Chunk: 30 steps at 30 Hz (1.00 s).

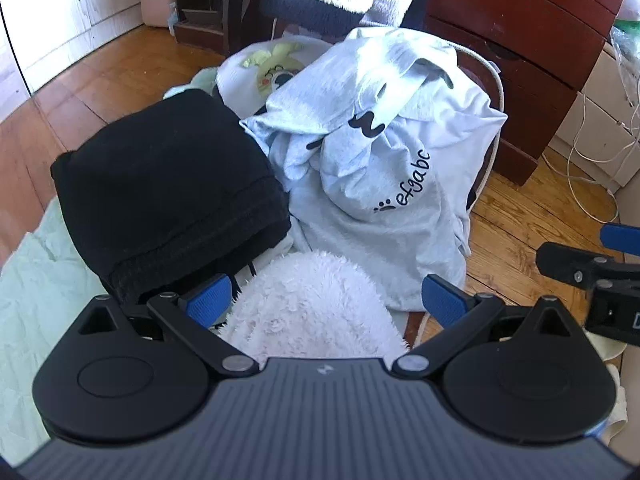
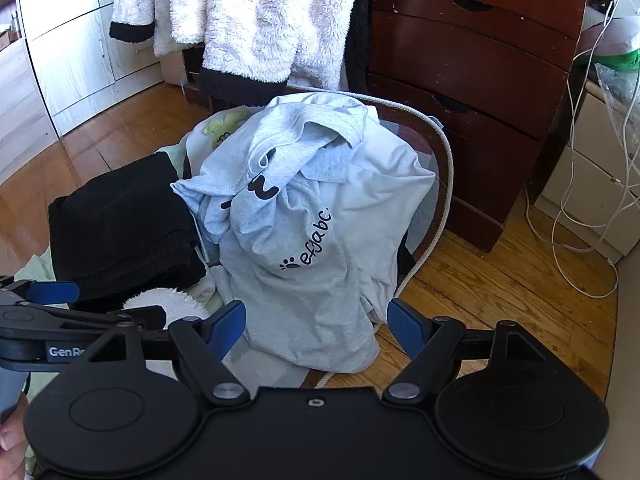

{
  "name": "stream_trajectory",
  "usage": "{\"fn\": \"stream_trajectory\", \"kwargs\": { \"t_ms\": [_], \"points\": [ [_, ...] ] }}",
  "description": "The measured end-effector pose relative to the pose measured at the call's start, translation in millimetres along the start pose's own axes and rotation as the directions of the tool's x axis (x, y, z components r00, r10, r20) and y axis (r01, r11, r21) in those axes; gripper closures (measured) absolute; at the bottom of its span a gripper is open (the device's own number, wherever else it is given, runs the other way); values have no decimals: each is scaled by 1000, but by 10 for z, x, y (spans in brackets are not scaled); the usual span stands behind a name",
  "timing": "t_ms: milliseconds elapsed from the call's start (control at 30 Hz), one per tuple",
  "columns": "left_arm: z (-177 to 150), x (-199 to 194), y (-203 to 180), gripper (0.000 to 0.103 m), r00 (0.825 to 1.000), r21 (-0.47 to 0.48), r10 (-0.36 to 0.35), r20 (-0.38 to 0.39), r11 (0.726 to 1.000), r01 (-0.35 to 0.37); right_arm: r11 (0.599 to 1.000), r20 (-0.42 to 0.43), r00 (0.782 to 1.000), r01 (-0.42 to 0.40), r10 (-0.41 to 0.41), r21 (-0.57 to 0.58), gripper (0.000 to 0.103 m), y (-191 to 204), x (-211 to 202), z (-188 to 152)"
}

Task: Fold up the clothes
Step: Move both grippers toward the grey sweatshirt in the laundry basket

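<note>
Both tongs, left (image 1: 326, 300) and right (image 2: 316, 326), gape with nothing held. The grey top (image 2: 304, 216) lies crumpled on the pile, right of the black garment (image 1: 168, 196). Best pinch its upper edges, lift clear, then spread flat before folding.

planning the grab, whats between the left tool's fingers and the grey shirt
A white fluffy garment fills the gap of the open left tool, directly before the grey shirt; the left wrist view shows it.

You can read "efgabc" beside a paw print on the grey top (image 2: 304, 236). At eight o'clock, the left gripper (image 2: 52, 294) shows "GenRo", cut off.
</note>
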<state>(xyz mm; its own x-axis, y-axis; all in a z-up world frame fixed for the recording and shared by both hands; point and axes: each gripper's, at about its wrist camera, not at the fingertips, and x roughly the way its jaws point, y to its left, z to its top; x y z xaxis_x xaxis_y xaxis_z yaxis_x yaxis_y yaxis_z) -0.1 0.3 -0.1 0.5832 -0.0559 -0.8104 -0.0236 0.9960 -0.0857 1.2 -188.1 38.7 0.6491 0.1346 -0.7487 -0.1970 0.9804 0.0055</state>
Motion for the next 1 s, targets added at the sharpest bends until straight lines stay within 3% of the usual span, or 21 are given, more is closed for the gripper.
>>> {"fn": "stream_trajectory", "kwargs": {
  "t_ms": [167, 367, 533, 700, 1000],
  "points": [
    [-12, 5, 30, 0, 999, -28, -40, -2, 999, 40, 999, -13, 999, -30, 30, 23, 21, -67, -1, -19],
    [-7, 6, 57, 0, 997, -50, -77, 4, 996, 77, 1000, -34, 999, 8, -8, -3, 21, 26, 68, 6],
    [-5, 1, 31, 0, 999, -37, -35, 6, 999, 35, 1000, -19, 1000, 15, -14, 26, 21, 10, 103, 16],
    [-2, 17, 85, 3, 996, -68, -93, 14, 993, 94, 998, -25, 1000, -15, 17, 63, 21, -14, 122, 65],
    [-20, 23, 54, 4, 997, -53, -74, 17, 996, 74, 997, -22, 999, -39, 41, 65, 21, 47, 153, 122]
  ]
}}
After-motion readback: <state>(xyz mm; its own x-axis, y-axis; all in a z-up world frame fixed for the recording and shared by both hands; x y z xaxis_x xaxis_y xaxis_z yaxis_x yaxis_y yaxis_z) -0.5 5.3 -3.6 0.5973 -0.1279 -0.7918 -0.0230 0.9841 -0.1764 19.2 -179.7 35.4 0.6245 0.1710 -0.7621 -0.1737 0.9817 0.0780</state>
